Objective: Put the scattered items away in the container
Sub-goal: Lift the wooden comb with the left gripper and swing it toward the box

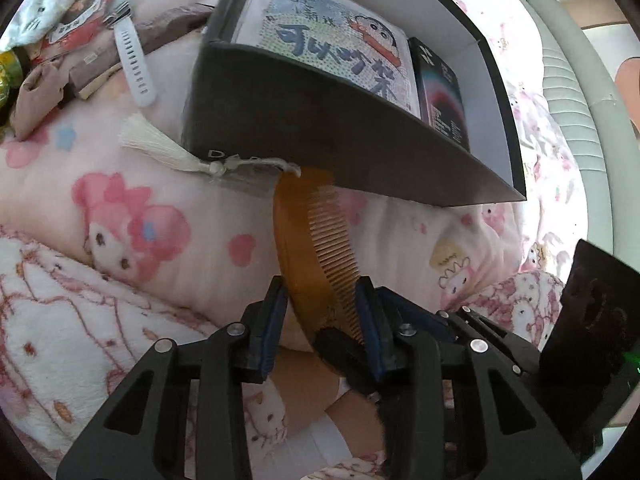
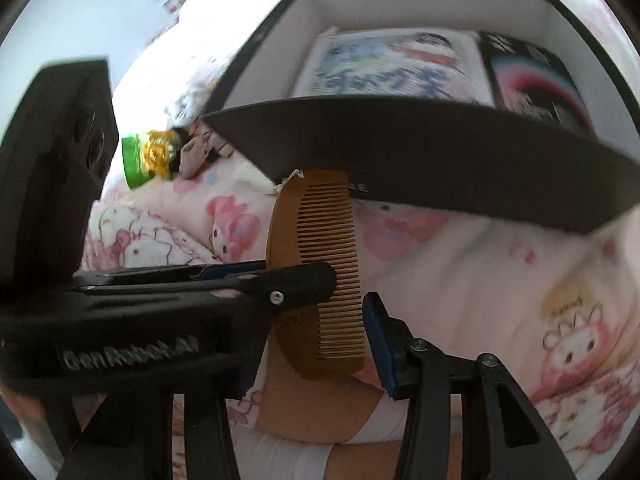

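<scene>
A brown wooden comb (image 1: 316, 248) with a white tassel (image 1: 160, 148) is held upright just in front of the black box (image 1: 320, 128). My left gripper (image 1: 322, 300) is shut on the comb, its blue pads on either side. In the right wrist view the comb (image 2: 316, 264) stands between the left gripper's fingers (image 2: 296, 280) and my right gripper's blue pad (image 2: 380, 336). My right gripper (image 2: 320, 344) is open around the comb's lower end. The box (image 2: 420, 148) holds a cartoon packet (image 1: 332, 52) and a dark packet (image 1: 440, 92).
A white watch strap (image 1: 134, 64), a red snack packet (image 1: 76, 12), a brown cloth (image 1: 36, 96) and a green-gold bottle (image 2: 148, 156) lie on the pink cartoon blanket (image 1: 140, 220) left of the box. A grey chair edge (image 1: 572, 80) stands at right.
</scene>
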